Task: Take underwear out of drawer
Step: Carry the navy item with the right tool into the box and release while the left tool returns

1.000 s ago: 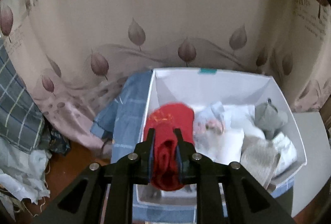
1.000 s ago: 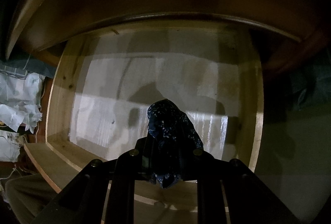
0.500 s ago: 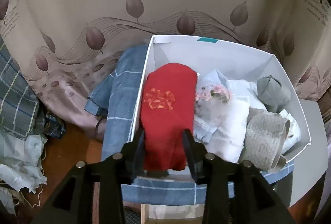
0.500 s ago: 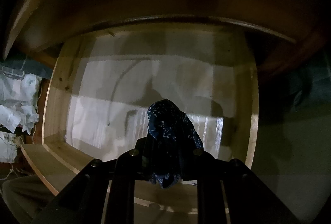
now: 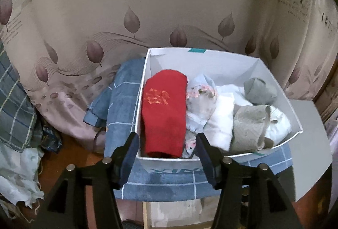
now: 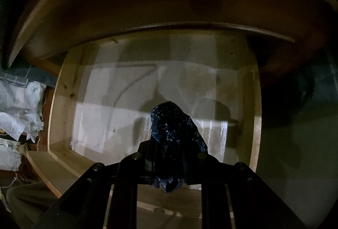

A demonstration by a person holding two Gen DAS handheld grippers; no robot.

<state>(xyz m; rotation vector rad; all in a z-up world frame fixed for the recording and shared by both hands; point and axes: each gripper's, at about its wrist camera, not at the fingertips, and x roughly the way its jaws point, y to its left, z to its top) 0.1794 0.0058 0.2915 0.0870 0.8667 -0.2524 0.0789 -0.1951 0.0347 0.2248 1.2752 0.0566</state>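
A rolled red underwear (image 5: pixel 163 111) lies at the left end of the white box (image 5: pixel 224 64), beside several pale rolled pieces (image 5: pixel 221 114). My left gripper (image 5: pixel 166 148) hangs over the box's near edge, its jaws opening, with nothing pressed between them; the red roll lies beyond the tips. In the right wrist view my right gripper (image 6: pixel 171 157) is shut on a dark blue patterned underwear (image 6: pixel 173 123), held above the open wooden drawer (image 6: pixel 57 102). The drawer's pale lined bottom shows no other item.
The box rests on a blue checked cloth (image 5: pixel 118 106) in front of a leaf-print curtain (image 5: pixel 131 21). Crumpled white fabric (image 5: pixel 19 167) and plaid cloth (image 5: pixel 12 102) lie at the left. A dark cabinet edge (image 6: pixel 169 17) overhangs the drawer.
My left gripper let go of the red roll, which now lies in the box, and drew back toward the box's near edge. The right gripper kept still with the blue piece.
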